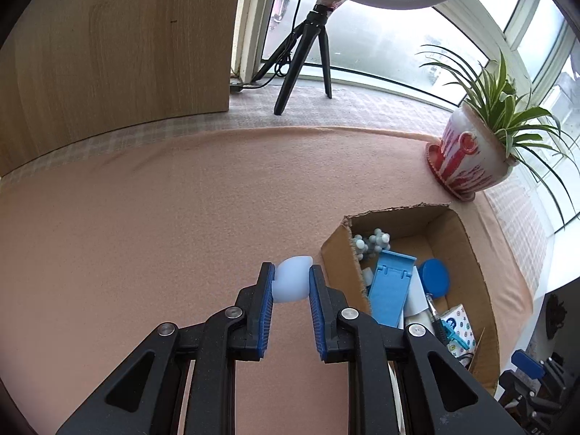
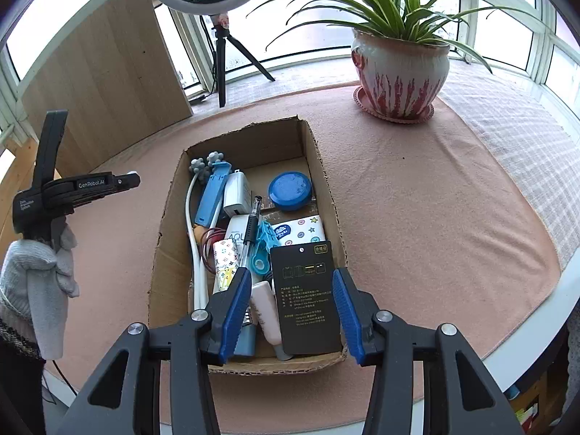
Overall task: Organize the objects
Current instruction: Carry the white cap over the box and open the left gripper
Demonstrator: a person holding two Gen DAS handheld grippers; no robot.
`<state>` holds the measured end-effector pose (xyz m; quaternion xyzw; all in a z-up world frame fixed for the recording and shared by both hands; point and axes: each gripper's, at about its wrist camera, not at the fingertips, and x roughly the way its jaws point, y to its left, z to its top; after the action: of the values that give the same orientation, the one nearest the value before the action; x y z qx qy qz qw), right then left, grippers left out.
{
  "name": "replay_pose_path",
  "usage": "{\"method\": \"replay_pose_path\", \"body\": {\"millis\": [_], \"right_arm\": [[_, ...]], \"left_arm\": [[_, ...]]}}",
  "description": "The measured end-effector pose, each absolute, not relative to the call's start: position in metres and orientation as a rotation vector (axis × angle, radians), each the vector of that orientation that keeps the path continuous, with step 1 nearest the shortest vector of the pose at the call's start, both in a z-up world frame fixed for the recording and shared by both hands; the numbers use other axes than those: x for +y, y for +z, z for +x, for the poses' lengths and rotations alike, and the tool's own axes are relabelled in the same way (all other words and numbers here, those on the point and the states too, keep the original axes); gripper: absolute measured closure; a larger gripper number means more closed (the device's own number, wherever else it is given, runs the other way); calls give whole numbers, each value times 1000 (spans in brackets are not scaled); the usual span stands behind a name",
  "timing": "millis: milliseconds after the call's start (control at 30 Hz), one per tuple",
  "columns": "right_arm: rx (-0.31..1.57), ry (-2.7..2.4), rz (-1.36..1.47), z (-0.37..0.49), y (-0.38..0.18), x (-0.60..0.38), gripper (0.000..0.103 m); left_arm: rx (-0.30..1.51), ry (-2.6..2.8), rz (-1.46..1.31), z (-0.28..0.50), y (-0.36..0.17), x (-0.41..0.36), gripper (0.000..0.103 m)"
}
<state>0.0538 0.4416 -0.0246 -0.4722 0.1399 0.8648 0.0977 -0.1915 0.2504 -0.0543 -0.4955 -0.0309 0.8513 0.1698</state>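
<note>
The left gripper (image 1: 291, 282) is pinching a pale blue silicone piece (image 1: 291, 280) above the peach cloth (image 1: 145, 235), just left of the cardboard box (image 2: 170, 253). The box is already holding a phone stand (image 2: 212, 195), charger (image 2: 237, 194), pen (image 2: 251, 228), blue round tin (image 2: 290, 190) and black card (image 2: 307, 293), so sorting seems nearly finished; this piece is left. Farther right, the right gripper (image 2: 291, 302) is hanging spread and empty over the box's near end.

Soft daylight floods in from my windows (image 1: 380, 36), slightly blown out; shadows stay faint, fisheye edges bend and darken, everything looks sharp.
</note>
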Motion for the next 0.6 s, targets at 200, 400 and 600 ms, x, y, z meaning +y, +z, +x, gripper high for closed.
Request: {"method": "replay_pose_path", "body": {"millis": [200, 400, 600], "right_arm": [[387, 2528, -1400, 67, -26, 449, 60], [408, 2509, -1389, 79, -28, 458, 60], [391, 2495, -1382, 87, -31, 463, 60]], "left_arm": [[-23, 2344, -1343, -176, -38, 307, 83], [23, 2288, -1312, -162, -30, 354, 83], [65, 2249, -1300, -155, -27, 390, 60]]}}
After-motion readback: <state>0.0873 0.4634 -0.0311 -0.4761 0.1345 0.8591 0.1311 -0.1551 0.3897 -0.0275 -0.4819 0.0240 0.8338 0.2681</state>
